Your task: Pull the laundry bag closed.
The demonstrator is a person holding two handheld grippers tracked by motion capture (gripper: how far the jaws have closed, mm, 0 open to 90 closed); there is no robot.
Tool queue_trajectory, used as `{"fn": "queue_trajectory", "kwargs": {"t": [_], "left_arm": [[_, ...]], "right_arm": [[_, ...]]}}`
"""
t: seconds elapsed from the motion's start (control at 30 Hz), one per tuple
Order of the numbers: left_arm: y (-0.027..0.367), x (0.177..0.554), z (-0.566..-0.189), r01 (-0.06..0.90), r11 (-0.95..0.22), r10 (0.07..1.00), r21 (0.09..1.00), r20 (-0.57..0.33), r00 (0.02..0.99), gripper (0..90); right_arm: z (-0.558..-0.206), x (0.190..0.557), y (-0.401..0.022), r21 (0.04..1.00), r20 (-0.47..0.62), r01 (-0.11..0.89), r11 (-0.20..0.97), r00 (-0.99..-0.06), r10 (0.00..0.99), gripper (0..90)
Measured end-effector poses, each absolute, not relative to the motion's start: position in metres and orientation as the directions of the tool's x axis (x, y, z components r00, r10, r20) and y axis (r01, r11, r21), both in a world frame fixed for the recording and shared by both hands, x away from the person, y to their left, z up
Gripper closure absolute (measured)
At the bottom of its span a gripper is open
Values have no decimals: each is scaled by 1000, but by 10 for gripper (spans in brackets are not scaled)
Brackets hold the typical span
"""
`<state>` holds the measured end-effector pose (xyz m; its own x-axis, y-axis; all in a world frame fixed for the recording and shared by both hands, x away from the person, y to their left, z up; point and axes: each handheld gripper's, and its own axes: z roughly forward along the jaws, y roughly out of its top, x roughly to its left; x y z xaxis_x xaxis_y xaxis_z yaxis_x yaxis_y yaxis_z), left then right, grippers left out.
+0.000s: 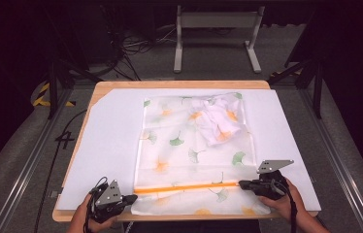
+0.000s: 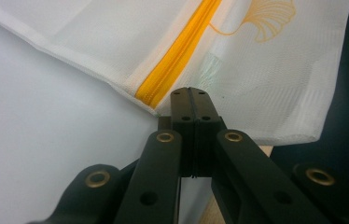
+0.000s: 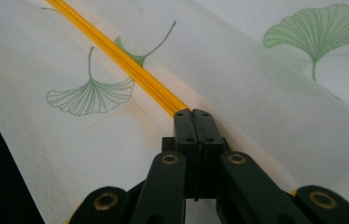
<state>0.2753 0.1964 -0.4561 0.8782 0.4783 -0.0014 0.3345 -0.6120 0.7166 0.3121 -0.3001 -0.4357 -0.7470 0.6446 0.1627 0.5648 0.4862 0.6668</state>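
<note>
High view: a white mesh laundry bag (image 1: 194,155) with ginkgo-leaf print lies flat on the table (image 1: 102,145), a white garment (image 1: 218,121) inside. The left gripper (image 1: 132,198), jaws closed, pinches the bag's corner beside the orange zipper (image 1: 187,187). The right gripper (image 1: 241,184), jaws closed at the zipper's far end, seems to hold the slider, so zipping looks nearly done.
</note>
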Motion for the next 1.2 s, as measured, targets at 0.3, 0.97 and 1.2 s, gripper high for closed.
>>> {"fn": "queue_trajectory", "kwargs": {"t": [0.3,0.97,1.2], "left_arm": [[197,277,-456,339,-609,472,717,-16,881,900],[199,280,-455,325,-622,445,713,-20,895,900],[199,279,-455,321,-624,446,713,-12,895,900]], "right_arm": [[-436,308,-311,670,160,577,467,-727,668,900],[-437,301,-331,691,152,582,429,-697,701,900],[-437,301,-333,690,157,588,421,-690,707,900]]}}
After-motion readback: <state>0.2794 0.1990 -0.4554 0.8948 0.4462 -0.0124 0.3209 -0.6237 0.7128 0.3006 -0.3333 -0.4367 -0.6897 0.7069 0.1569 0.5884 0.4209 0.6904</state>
